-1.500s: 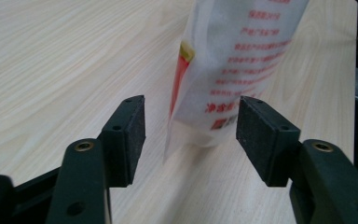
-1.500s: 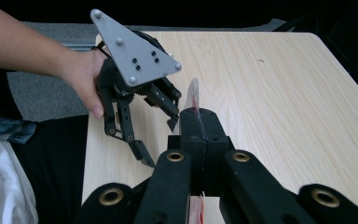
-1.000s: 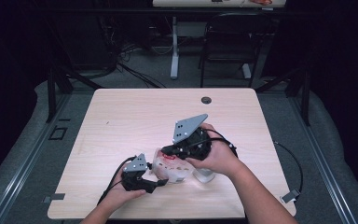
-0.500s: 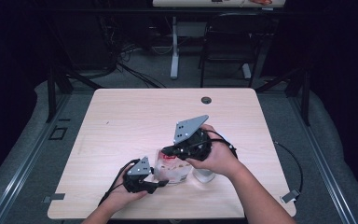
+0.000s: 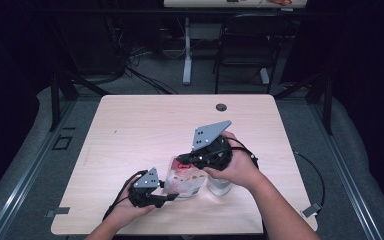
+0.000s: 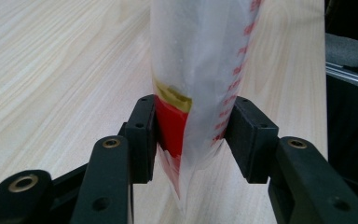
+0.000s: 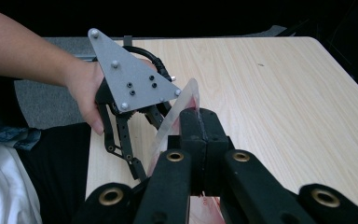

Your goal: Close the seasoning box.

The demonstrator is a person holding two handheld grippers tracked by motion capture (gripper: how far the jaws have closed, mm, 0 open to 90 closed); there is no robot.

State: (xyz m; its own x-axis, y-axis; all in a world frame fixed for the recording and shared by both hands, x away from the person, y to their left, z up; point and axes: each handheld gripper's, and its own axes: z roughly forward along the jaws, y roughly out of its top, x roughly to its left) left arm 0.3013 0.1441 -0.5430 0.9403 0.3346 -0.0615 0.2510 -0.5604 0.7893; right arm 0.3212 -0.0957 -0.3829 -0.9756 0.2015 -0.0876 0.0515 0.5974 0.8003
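Plastic bag (image 5: 185, 179) with red print stands at the table's (image 5: 130, 130) six o'clock edge. Left gripper (image 6: 193, 135), jaws just closing, brackets its lower part, pads barely touching; right gripper (image 7: 199, 122) pinches its top edge at twelve o'clock. Slippery film could slide free or tear if pulled.

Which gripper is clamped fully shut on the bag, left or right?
The right gripper: its jaws meet on the top edge of the clear plastic bag. The left gripper has just been closing around the bag's red-printed lower edge, jaws apart.
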